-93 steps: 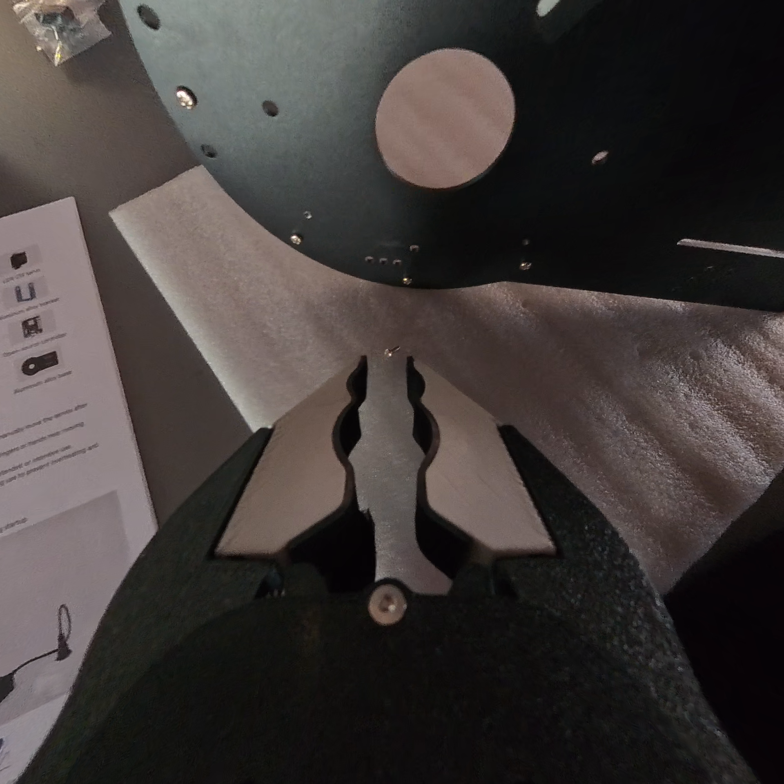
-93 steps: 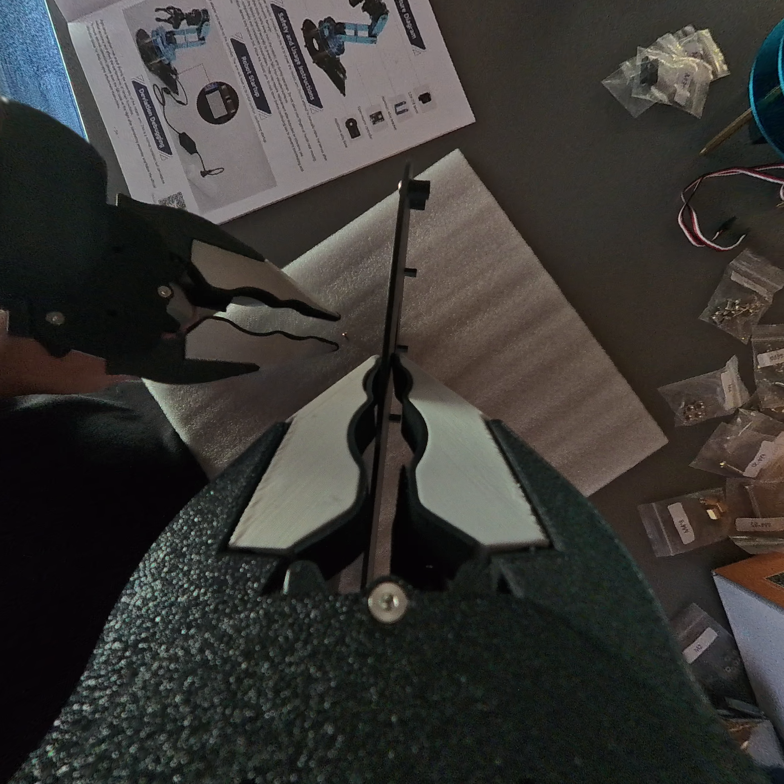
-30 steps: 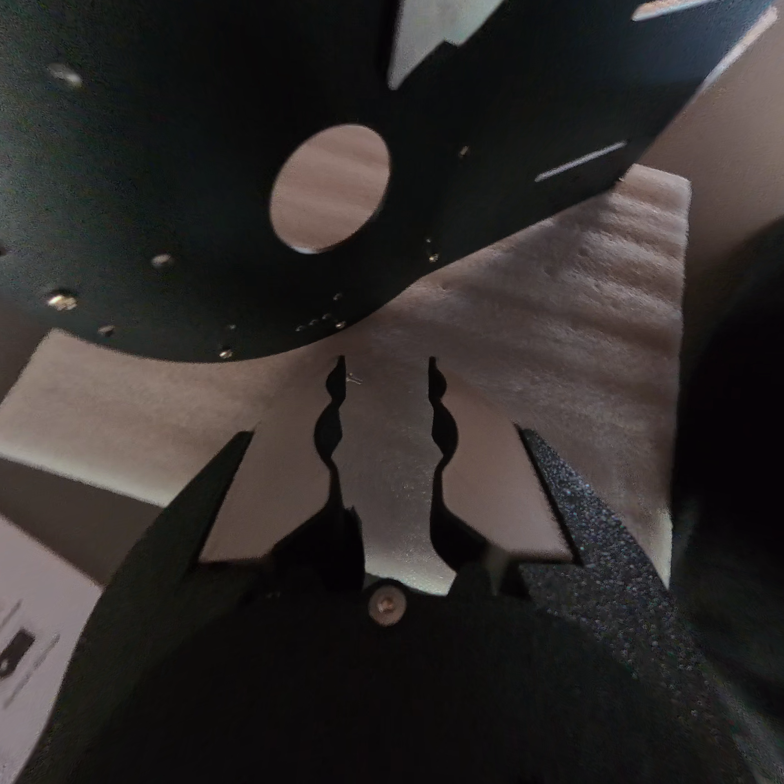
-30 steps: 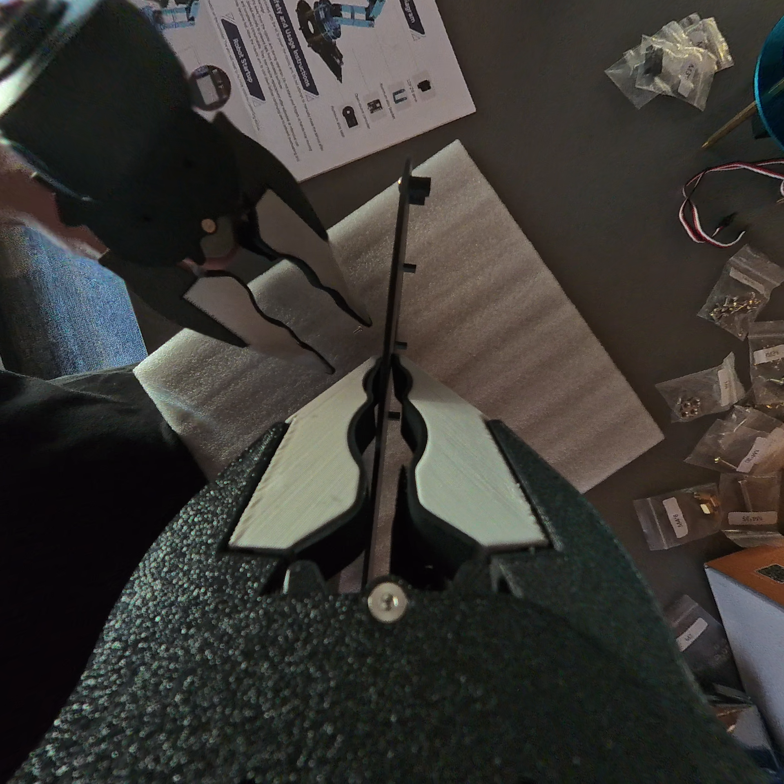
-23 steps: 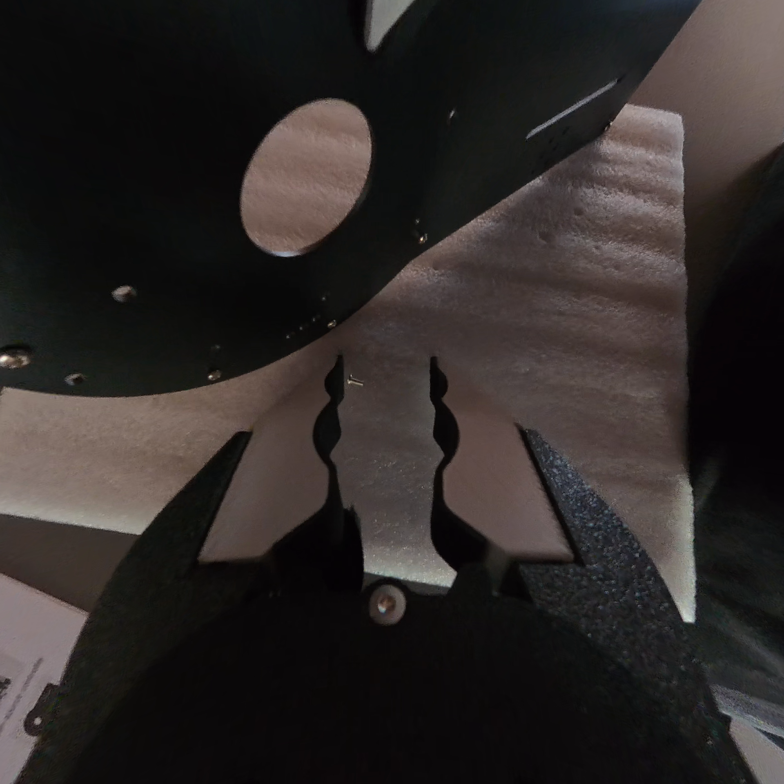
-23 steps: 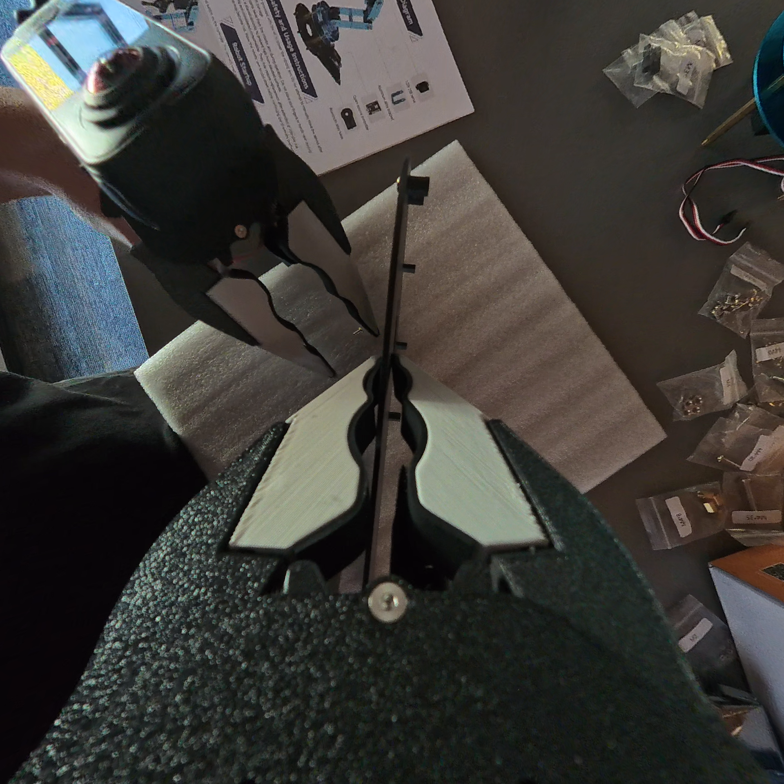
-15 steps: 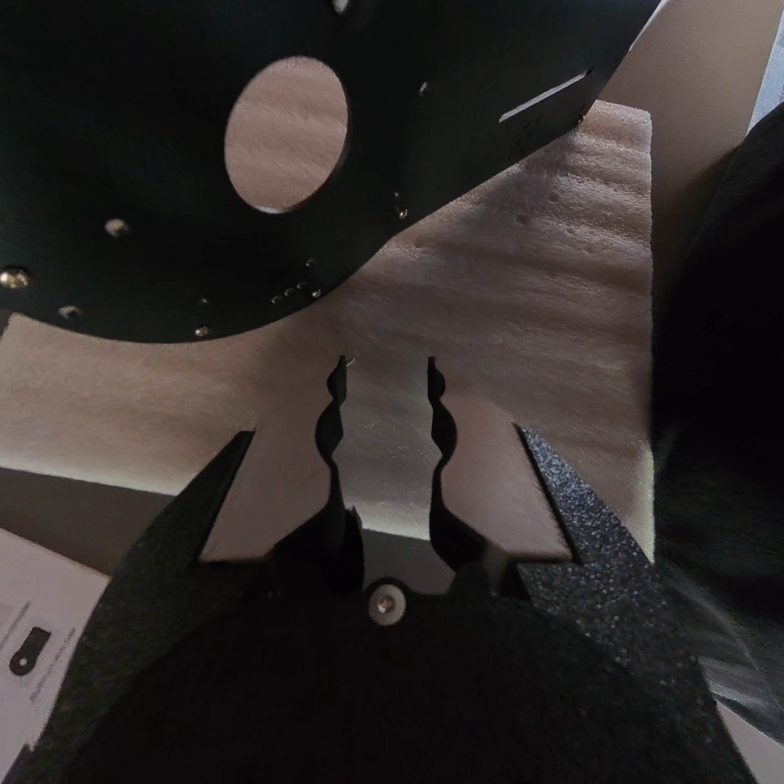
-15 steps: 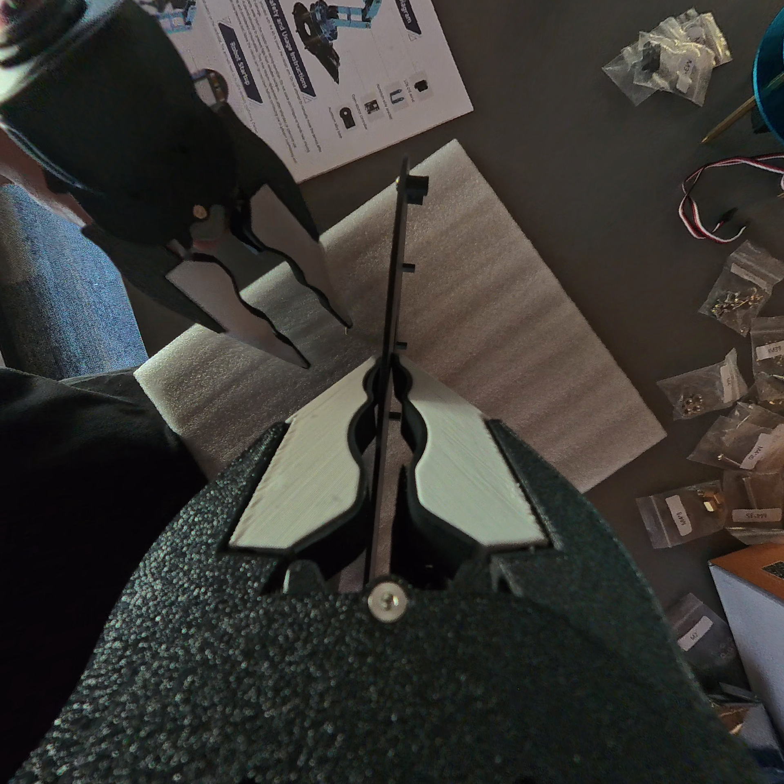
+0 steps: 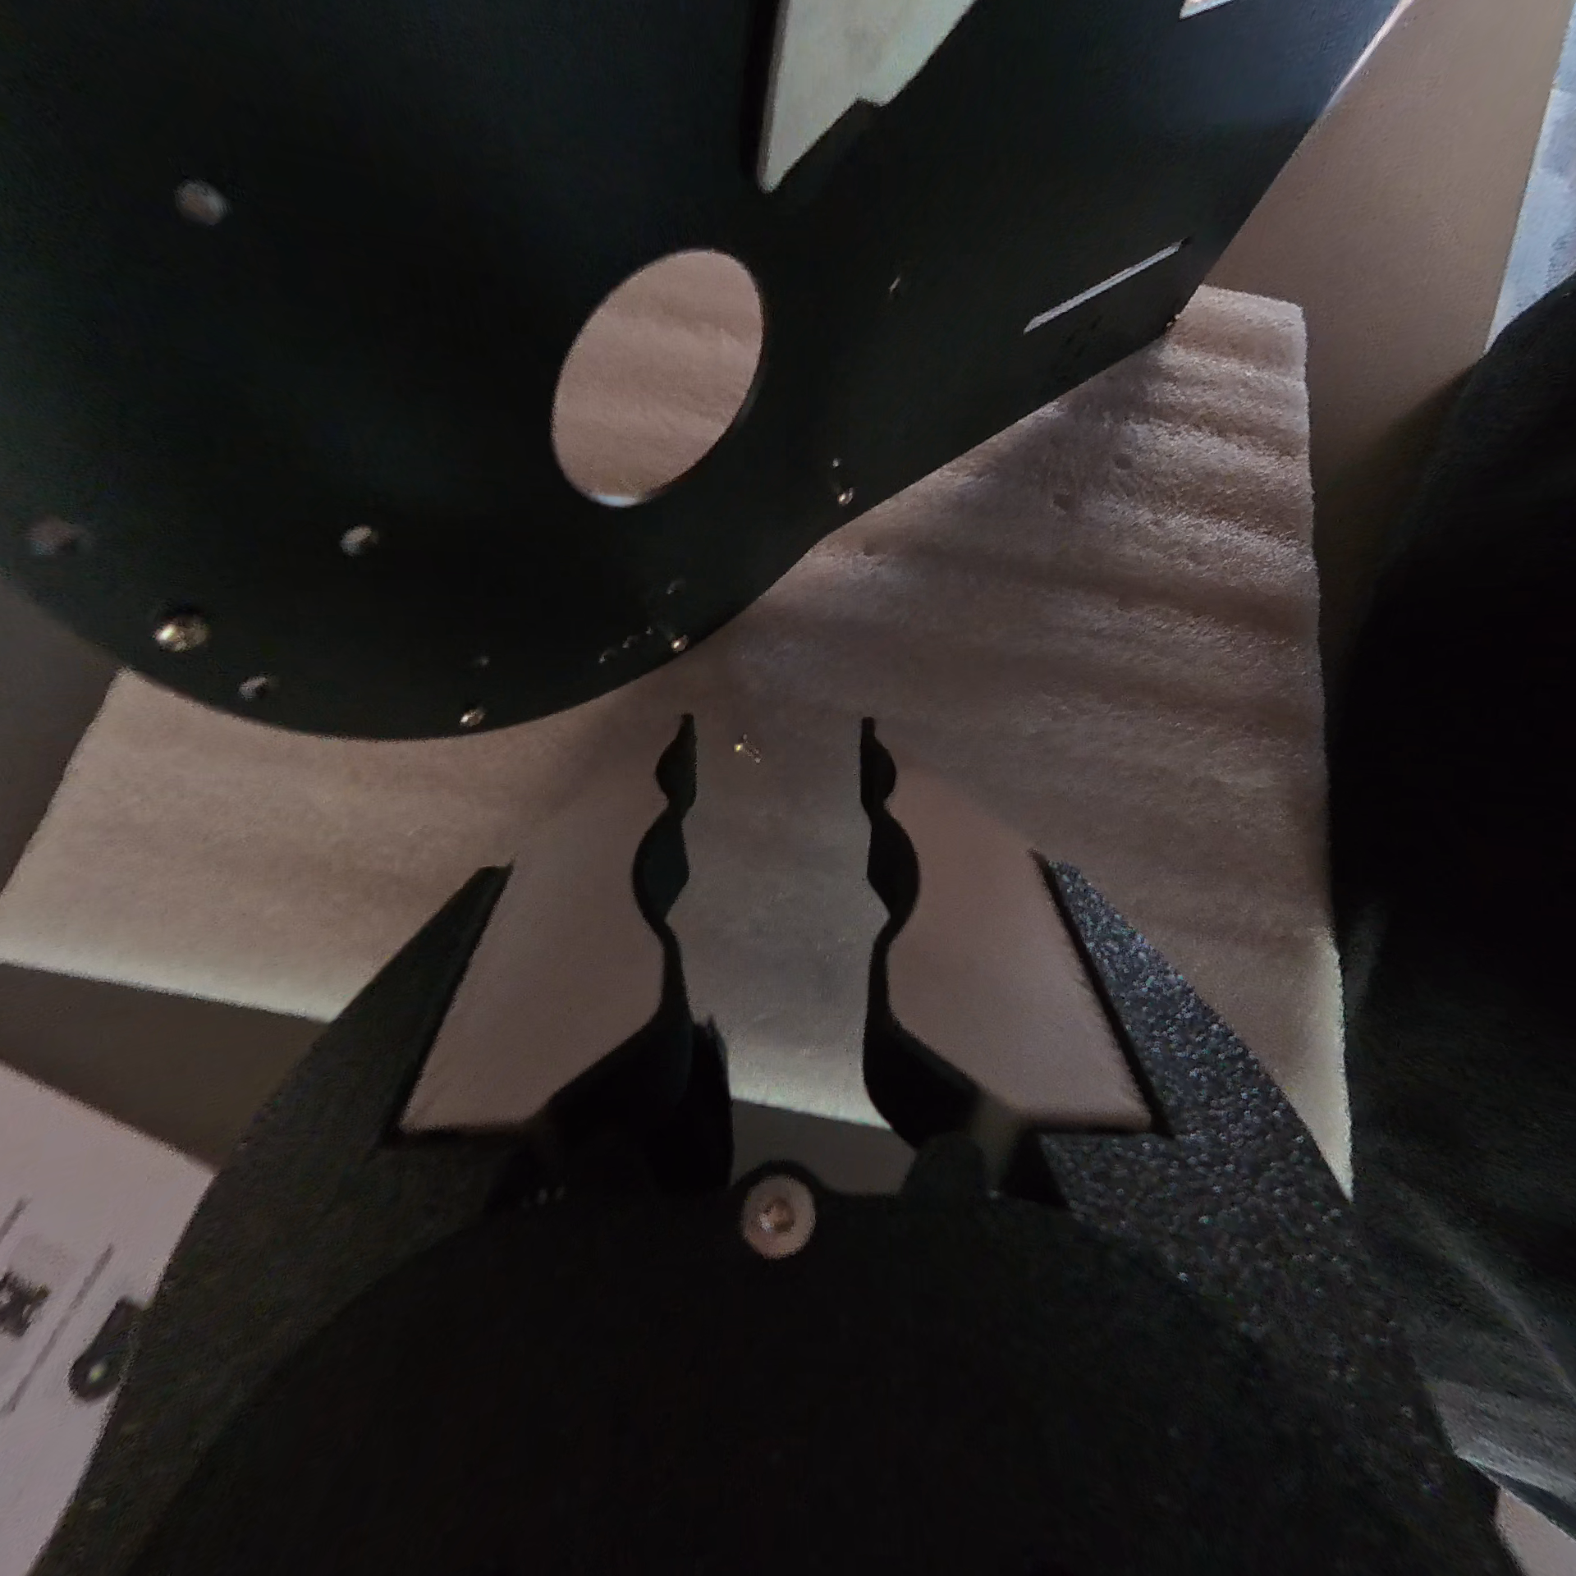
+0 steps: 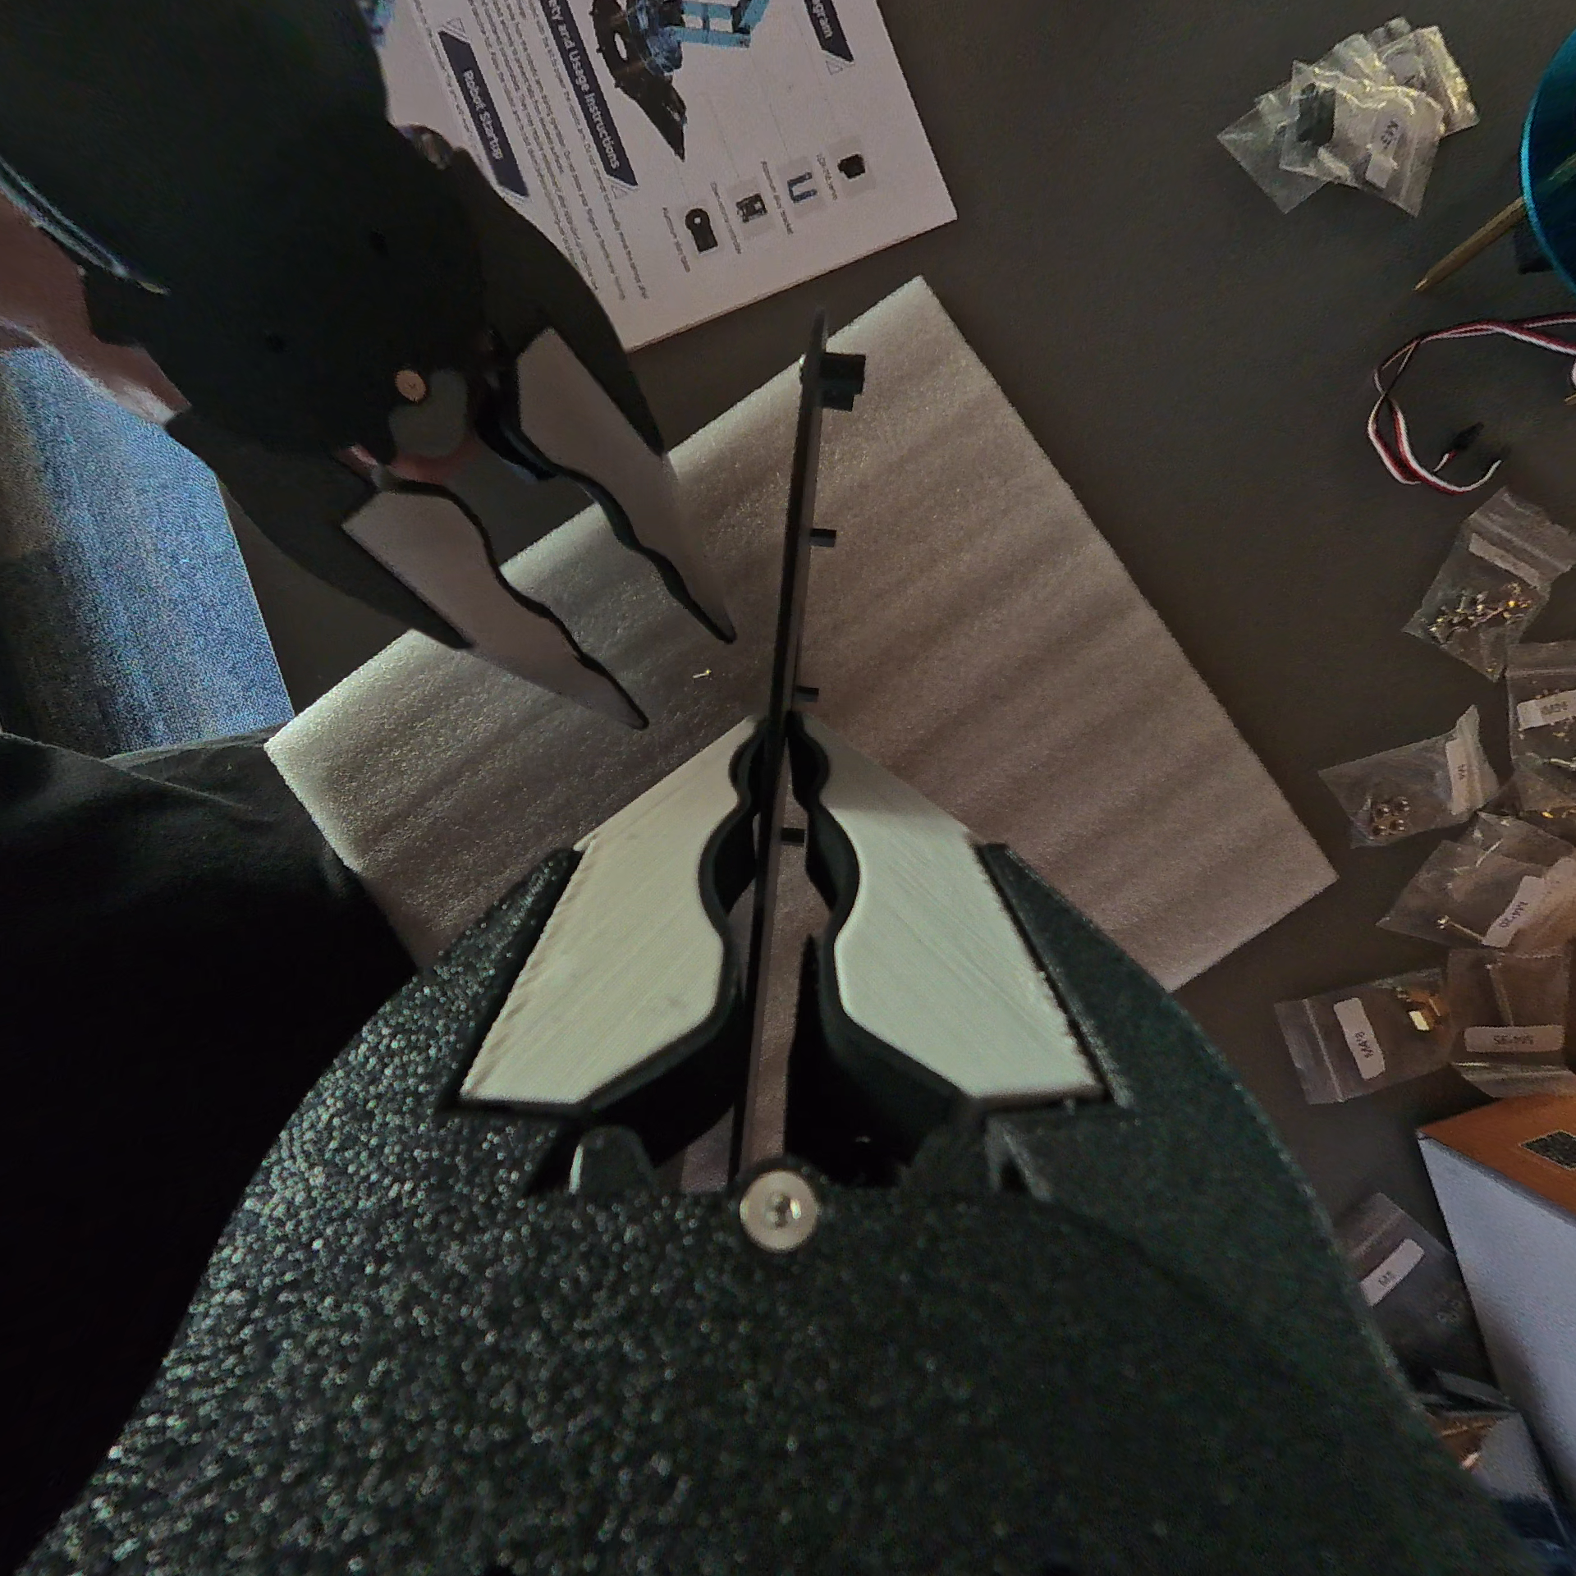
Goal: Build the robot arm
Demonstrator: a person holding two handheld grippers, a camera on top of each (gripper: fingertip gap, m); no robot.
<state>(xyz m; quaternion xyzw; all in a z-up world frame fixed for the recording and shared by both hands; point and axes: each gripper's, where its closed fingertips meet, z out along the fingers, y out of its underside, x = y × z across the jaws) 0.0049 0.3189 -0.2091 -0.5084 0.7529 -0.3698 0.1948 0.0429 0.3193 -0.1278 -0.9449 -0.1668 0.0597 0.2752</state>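
Note:
My right gripper (image 10: 772, 725) is shut on a thin black metal plate (image 10: 797, 529) and holds it upright on edge over a white foam sheet (image 10: 981, 682). In the left wrist view the plate (image 9: 341, 341) shows its face, with a large round hole and several small holes. My left gripper (image 9: 774, 725) is open and empty, with its tips just above the foam (image 9: 1066, 682). A tiny screw (image 9: 749, 749) lies on the foam between the tips. In the right wrist view the left gripper (image 10: 685, 680) is left of the plate, with the screw (image 10: 703, 674) between its tips.
A printed instruction sheet (image 10: 682, 128) lies beyond the foam. Several small bags of hardware (image 10: 1492, 853) lie on the right, with a wire lead (image 10: 1450, 401), a blue object (image 10: 1552, 170) and a box corner (image 10: 1518, 1237). A dark sleeve (image 10: 128, 938) is at the left. Across from one pair of fingers to the other is roughly 9 centimetres.
The left gripper went from nearly shut to open. In the last second it shifted, so the screw now lies between its tips rather than by its left tip. The right gripper and plate held still.

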